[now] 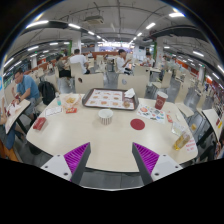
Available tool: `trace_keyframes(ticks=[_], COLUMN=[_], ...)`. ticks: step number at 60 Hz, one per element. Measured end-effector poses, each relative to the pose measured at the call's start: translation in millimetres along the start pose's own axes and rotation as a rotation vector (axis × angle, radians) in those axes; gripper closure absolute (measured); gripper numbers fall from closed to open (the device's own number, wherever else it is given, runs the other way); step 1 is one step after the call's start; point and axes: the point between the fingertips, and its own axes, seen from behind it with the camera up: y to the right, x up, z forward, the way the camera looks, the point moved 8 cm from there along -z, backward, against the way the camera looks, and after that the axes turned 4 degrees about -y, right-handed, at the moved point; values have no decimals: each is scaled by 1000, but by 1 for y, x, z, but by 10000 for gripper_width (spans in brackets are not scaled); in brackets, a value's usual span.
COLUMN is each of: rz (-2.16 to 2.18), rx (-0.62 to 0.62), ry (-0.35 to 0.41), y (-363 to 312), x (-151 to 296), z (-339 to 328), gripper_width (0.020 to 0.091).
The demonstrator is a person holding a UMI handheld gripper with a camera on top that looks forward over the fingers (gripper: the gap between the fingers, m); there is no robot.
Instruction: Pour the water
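Fingers: gripper (pixel 110 160) spread open, nothing held.
Cup: white cup (pixel 105 117) mid-surface (pixel 110 140), untouched.
Progress: pouring not begun; grasp still needed.

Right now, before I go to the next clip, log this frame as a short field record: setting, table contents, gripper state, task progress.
setting: large hall with many tables and seated people
surface: pale table
gripper: gripper open, holding nothing, above the table's near edge
ahead of fingers: white ridged cup, dark red round disc
beyond them: tray with small items
side items: red cup, clear bottle
task progress: no pouring visible; no vessel gripped
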Motion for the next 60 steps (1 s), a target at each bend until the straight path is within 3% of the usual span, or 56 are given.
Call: trace_keyframes(ticks=[13,38,53,60], rz=[41,96,150,151], rx=[-15,-171,-182,-174], ry=[3,56,135,164], y=[46,255,342,355], x=[-14,-80,-65,-57], z=[15,55,118,150], gripper_width=[251,253,256,311])
